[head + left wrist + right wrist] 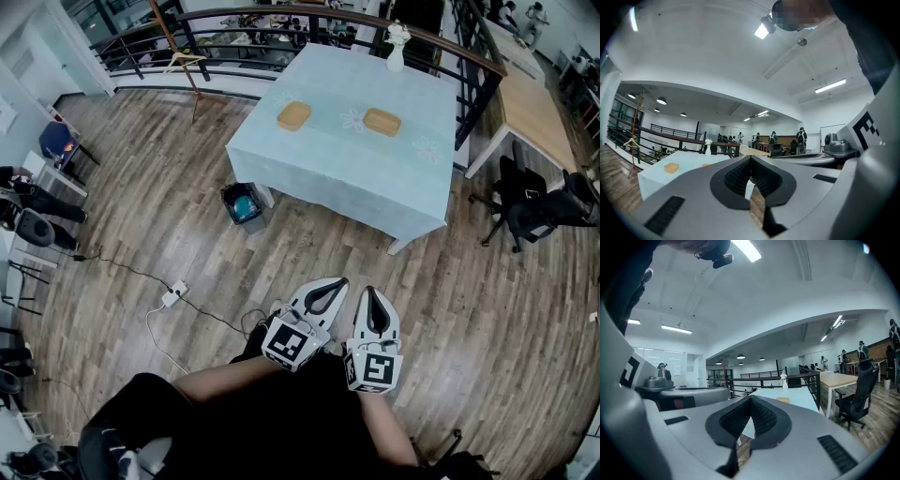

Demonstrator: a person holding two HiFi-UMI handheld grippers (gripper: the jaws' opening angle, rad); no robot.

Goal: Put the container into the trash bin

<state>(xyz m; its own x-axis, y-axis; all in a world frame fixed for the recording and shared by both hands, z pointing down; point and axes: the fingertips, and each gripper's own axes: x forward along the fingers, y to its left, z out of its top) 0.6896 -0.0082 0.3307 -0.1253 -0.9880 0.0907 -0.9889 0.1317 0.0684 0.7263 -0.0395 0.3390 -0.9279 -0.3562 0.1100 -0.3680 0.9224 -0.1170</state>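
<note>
Two tan containers, one on the left (293,115) and one on the right (382,121), lie on the table with the light blue cloth (328,178). A small dark trash bin (243,203) with a blue-green lining stands on the floor by the table's near-left leg. My left gripper (337,282) and right gripper (369,292) are held side by side low in the head view, well short of the table, both shut and empty. The left gripper view shows its jaws (751,157) meeting, with a container (671,168) far off. The right gripper (751,397) faces the table and a container (783,400).
A white vase (397,47) stands at the table's far edge, with a dark railing (281,14) behind. A black office chair (534,211) and a wooden desk (530,108) are to the right. A power strip (172,296) and cables lie on the wooden floor at left.
</note>
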